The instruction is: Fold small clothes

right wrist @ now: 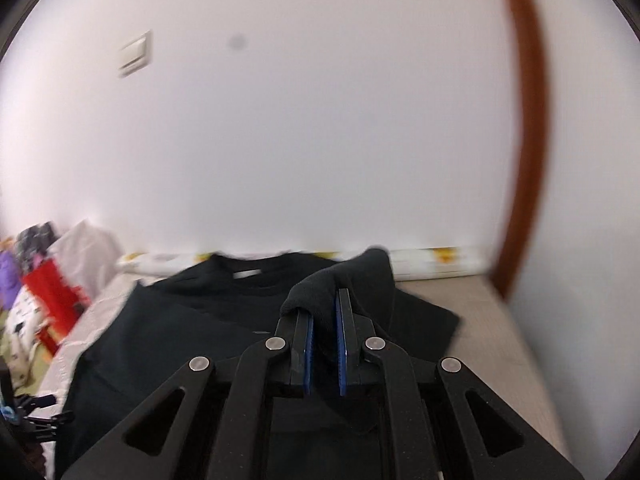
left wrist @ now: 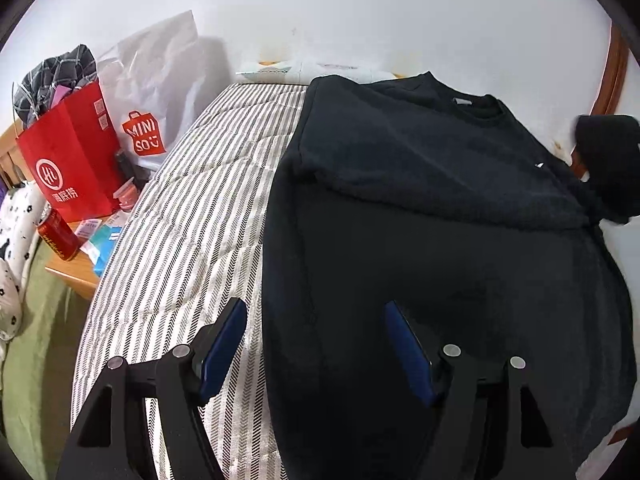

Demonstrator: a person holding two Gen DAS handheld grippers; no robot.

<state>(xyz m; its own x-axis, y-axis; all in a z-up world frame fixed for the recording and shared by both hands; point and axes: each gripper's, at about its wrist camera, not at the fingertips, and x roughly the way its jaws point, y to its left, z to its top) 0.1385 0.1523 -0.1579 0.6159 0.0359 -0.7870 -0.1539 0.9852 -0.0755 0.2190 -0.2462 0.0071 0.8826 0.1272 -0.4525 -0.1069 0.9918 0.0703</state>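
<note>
A black sweatshirt (left wrist: 440, 208) lies spread on the striped mattress (left wrist: 192, 220), collar toward the wall, with its left sleeve folded across the chest. My left gripper (left wrist: 314, 308) is open and empty, hovering over the sweatshirt's left edge near the hem. My right gripper (right wrist: 325, 304) is shut on the right sleeve (right wrist: 336, 280) and holds it lifted above the body of the sweatshirt (right wrist: 168, 340). The lifted sleeve also shows in the left wrist view (left wrist: 608, 160) at the far right.
A red paper bag (left wrist: 68, 160) and a white Miniso bag (left wrist: 156, 92) stand at the left on a wooden side table (left wrist: 76, 280) with a red can (left wrist: 58, 236). A white wall is behind. A brown wooden frame (right wrist: 528, 120) rises at the right.
</note>
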